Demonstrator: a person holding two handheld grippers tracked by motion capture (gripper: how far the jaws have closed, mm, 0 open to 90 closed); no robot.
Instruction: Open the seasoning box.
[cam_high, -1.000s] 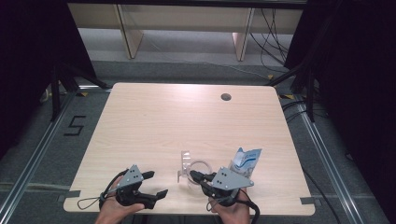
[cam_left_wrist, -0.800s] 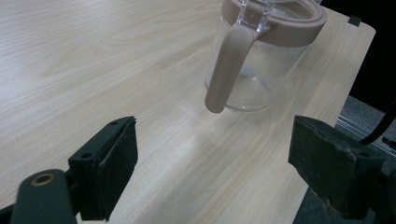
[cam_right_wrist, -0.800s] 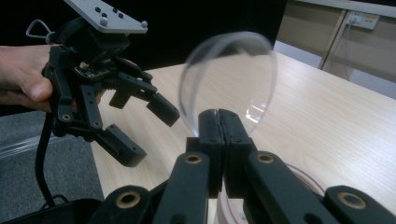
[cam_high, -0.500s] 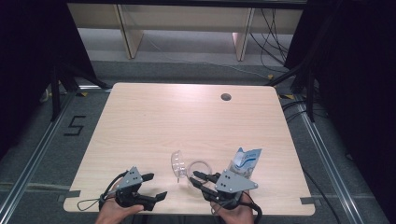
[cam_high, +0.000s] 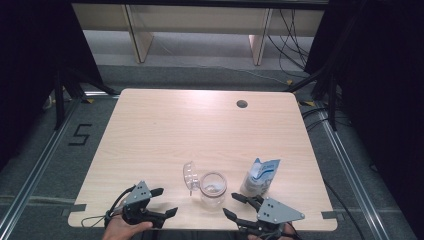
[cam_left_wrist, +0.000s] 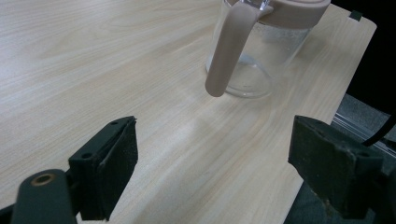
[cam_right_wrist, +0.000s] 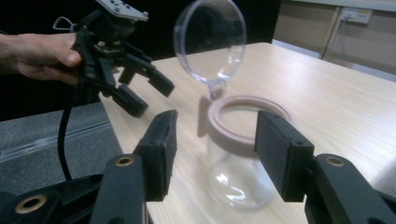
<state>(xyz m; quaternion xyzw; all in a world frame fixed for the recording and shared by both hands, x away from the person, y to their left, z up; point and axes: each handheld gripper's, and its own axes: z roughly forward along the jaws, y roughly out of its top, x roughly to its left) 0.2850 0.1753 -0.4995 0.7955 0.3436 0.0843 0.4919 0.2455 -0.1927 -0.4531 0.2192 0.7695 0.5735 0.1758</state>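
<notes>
We hold our left gripper (cam_high: 161, 202) low, just left of the jar (cam_high: 213, 188), jaws spread wide with nothing between. Our right gripper (cam_high: 237, 206), just right of it, has just been opening, jaws parted and empty.

A clear glass jar (cam_high: 213, 188) stands upright in the lower middle of the high view, near the table's front edge. It has a pink rim and a pink handle. Its round clear lid (cam_high: 189, 175) is flipped open, standing up on its left.
</notes>
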